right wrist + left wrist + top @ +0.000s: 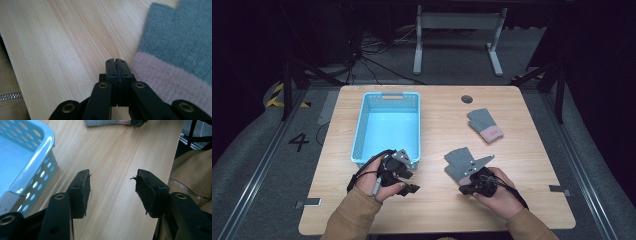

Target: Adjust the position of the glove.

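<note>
1. The blue basket (pixel 387 127) stands left of centre on the table (pixel 437 210); bare wood lies in front of it.
2. The left gripper (pixel 112 187) hovers by the basket's near corner, jaws spread wide, nothing between them.
3. The right gripper (pixel 116 65) is clenched on nothing, its tips beside the near grey glove (pixel 459 162), whose pink cuff (pixel 162 80) shows in the right gripper view.
4. A second glove (pixel 484 125) lies near the right edge, well apart.

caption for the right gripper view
Shut right hand-held gripper on the wooden table beside a grey glove.
</note>
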The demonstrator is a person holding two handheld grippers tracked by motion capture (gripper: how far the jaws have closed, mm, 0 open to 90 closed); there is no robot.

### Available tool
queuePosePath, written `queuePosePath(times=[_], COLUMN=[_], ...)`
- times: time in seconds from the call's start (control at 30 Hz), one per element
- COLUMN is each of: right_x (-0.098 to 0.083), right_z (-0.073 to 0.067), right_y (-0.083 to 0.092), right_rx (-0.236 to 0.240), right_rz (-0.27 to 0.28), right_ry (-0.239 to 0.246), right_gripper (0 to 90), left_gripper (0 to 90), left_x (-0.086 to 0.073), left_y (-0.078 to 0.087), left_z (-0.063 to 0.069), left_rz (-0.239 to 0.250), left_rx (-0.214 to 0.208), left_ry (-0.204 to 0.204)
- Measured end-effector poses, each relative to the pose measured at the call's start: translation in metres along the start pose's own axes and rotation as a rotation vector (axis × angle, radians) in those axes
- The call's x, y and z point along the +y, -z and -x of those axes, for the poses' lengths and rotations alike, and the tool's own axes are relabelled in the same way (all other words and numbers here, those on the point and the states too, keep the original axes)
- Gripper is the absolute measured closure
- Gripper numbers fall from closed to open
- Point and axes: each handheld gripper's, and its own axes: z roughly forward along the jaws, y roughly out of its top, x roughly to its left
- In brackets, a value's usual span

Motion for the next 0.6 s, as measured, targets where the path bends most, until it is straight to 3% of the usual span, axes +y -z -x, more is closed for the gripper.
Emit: queuePosePath(times=[0.6], right_x=[-0.022], right_z=[0.024], right_y=[0.013], right_rx=[-0.05], right_rz=[0.007], right_ry=[-0.086], right_gripper=[90.0], left_gripper=[45.7], left_x=[0.006], left_y=[-0.002], left_z=[-0.004], left_rz=[0.008], left_rx=[-0.008], left_ry=[-0.008])
